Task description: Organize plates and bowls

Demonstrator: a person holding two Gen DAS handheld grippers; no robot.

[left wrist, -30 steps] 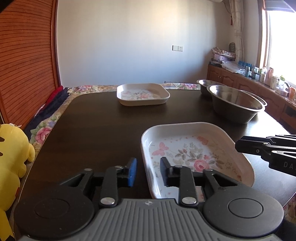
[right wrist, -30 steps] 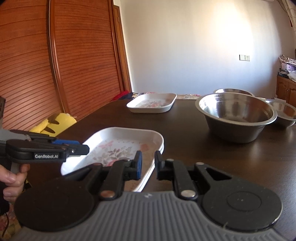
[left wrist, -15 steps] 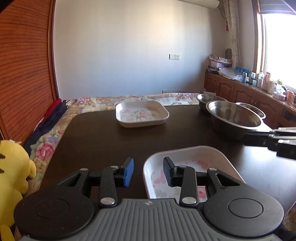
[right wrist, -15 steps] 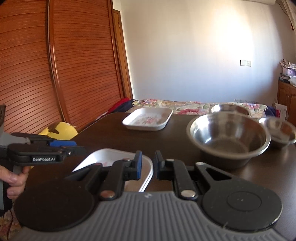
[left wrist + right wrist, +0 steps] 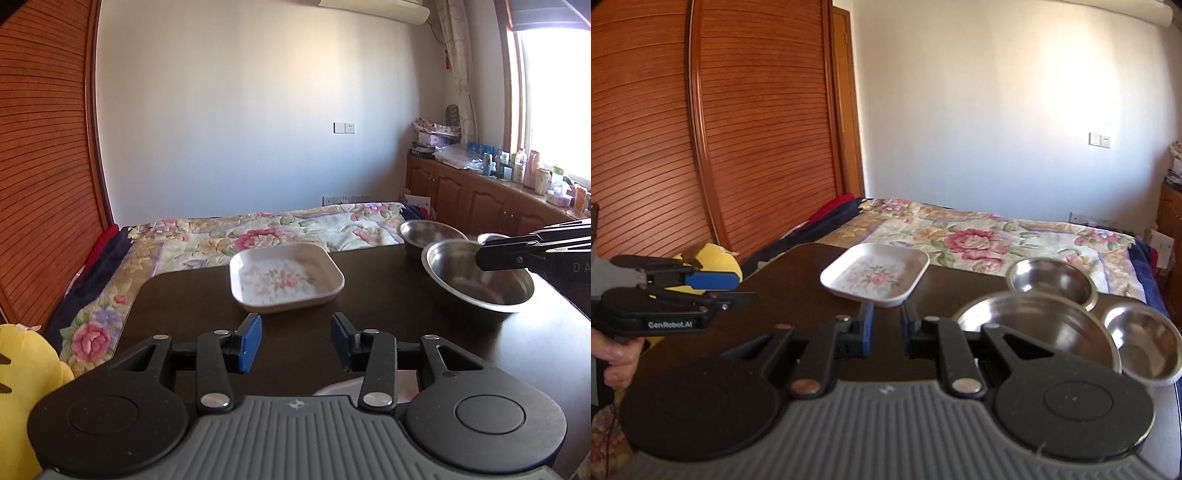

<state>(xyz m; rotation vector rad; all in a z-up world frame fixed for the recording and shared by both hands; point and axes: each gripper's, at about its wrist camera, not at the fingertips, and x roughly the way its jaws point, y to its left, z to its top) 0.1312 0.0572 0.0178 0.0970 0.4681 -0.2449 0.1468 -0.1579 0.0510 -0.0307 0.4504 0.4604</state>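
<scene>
- Dark wooden table fills the lower half of the left wrist view, with a floral bedspread behind it and a slatted wooden door at the left edge.
- At centre frame sits a floral plate; the left gripper hangs before it, fingers spread wide and empty. A second plate's rim peeks out at lower centre, mostly hidden.
- Right of centre stands a large steel bowl, a smaller steel bowl behind it.
- Right wrist view: the right gripper at centre has a narrow gap and holds nothing. A third small bowl shows at the right edge.
- The plate looks light, stiff and glossy, so likely slippery; pinching its raised rim seems best. The bowls look rigid and smooth; take their lips.
- At the left edge, "GenRobot.AI" reads on the other gripper's side.
</scene>
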